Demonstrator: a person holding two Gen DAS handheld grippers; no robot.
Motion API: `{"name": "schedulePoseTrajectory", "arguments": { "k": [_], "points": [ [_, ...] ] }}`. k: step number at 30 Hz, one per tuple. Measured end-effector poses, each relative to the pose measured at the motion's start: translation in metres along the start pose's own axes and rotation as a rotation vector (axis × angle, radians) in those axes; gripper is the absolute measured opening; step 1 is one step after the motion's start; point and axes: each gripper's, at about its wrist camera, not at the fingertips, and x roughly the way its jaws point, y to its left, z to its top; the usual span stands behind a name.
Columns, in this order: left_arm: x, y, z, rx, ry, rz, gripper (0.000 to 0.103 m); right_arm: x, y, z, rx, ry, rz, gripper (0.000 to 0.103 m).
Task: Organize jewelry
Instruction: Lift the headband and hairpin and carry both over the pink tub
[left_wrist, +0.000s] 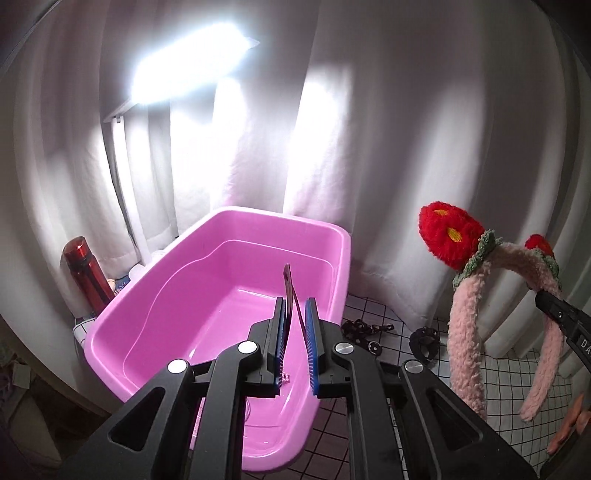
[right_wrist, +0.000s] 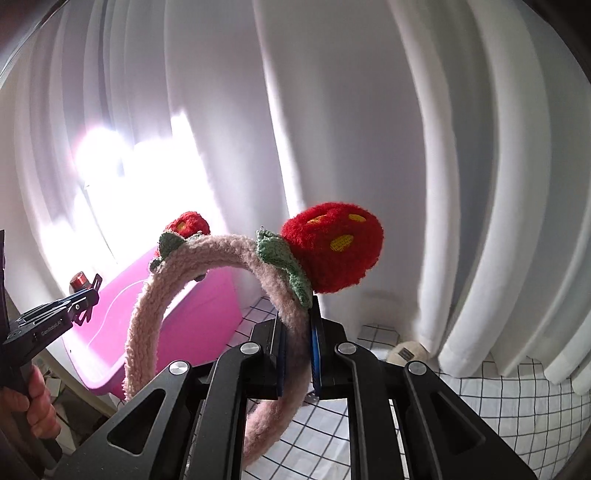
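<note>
We hold the fluffy headband clamped by its band between the closed fingers of the right gripper, raised beside the pink tub's right rim, light, soft and springy, while the left gripper, over the tub, pinches a thin dark hairpiece.

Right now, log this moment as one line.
left tongs: shut on thin purple piece, over pink tub | right tongs: shut on plush headband, lifted
</note>
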Motion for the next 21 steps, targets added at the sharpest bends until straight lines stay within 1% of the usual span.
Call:
{"name": "schedulePoseTrajectory", "arguments": {
  "k": [4,11,16,21],
  "points": [
    [-0.001,0.033,0.010,-0.033,-0.015,0.041,0.011,0.020,0.031,0.014,-0.054,-0.002,0.045,0.010],
    [0.017,0.097,0.011,-0.093,0.027,0.123,0.011,0.067,0.090,0.033,-0.154,0.039,0.109,0.010],
    [0.038,0.122,0.003,-0.112,0.068,0.156,0.011,0.102,0.142,0.043,-0.241,0.086,0.138,0.010],
    [0.063,0.142,-0.005,-0.140,0.124,0.168,0.011,0.135,0.176,0.040,-0.308,0.139,0.138,0.010]
  ]
}}
